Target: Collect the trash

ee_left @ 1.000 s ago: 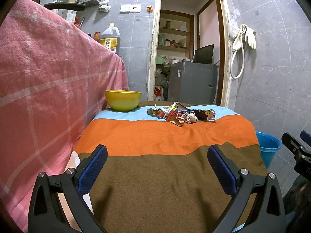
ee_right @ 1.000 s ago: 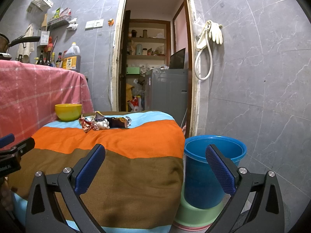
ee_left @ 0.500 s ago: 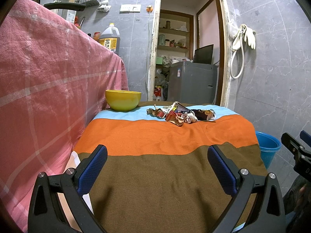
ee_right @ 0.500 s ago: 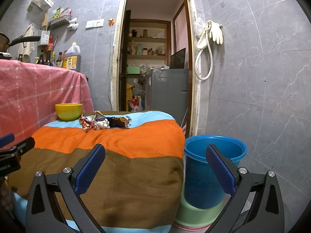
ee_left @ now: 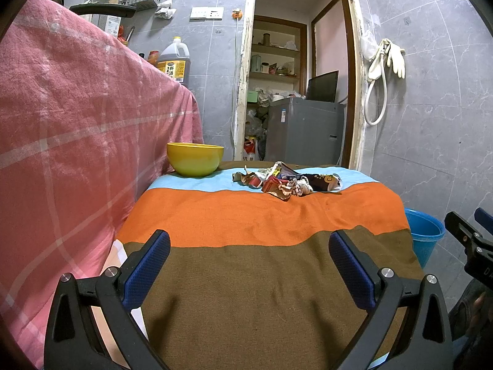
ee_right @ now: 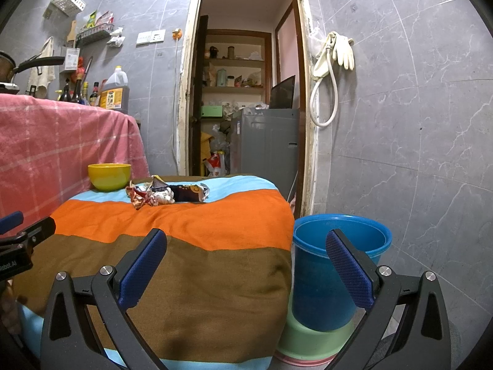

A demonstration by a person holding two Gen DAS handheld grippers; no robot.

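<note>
I held my left hand-held gripper wide open over the brown band of a striped cloth covering the counter, nothing between its blue textured pads. My right hand-held gripper was equally spread and empty, above the counter's right edge. The trash, a heap of crumpled shiny wrappers, lay at the far end on the light blue stripe, well apart from both. A round yellow bowl sat left of it. A blue plastic bucket stood on the floor just beside the counter. A pink checked cloth hung on the left.
</note>
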